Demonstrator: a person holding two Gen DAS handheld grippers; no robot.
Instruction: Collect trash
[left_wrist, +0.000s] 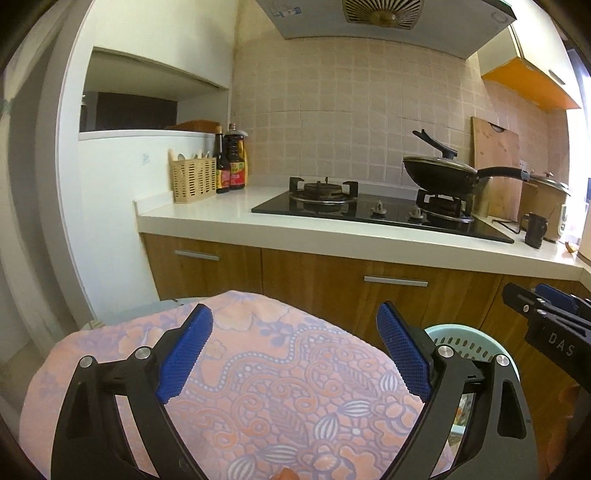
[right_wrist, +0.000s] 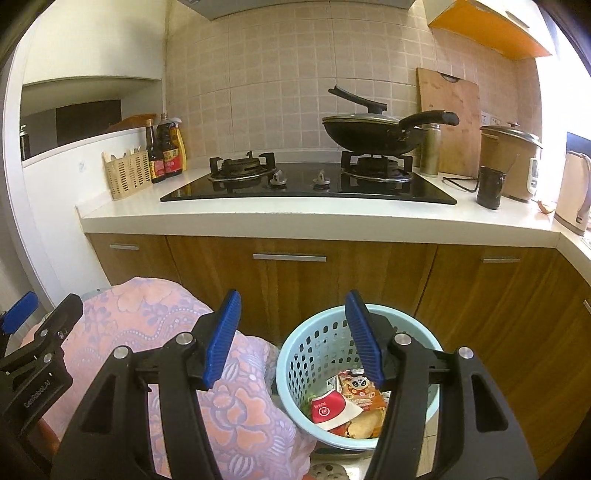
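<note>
Fingers (left_wrist: 188, 350) of both grippers stand apart, gripping nothing, above the pale-blue perforated plastic basket (right_wrist: 314, 343) holding crumpled wrappers (right_wrist: 354, 402).

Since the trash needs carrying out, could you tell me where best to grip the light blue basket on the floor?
I would take the light blue basket by its rim, coming from above with one finger inside and one outside the wall. It stands upright and open-topped, the rim is a thin raised edge, and the wrappers lie low, leaving the upper wall free.
</note>
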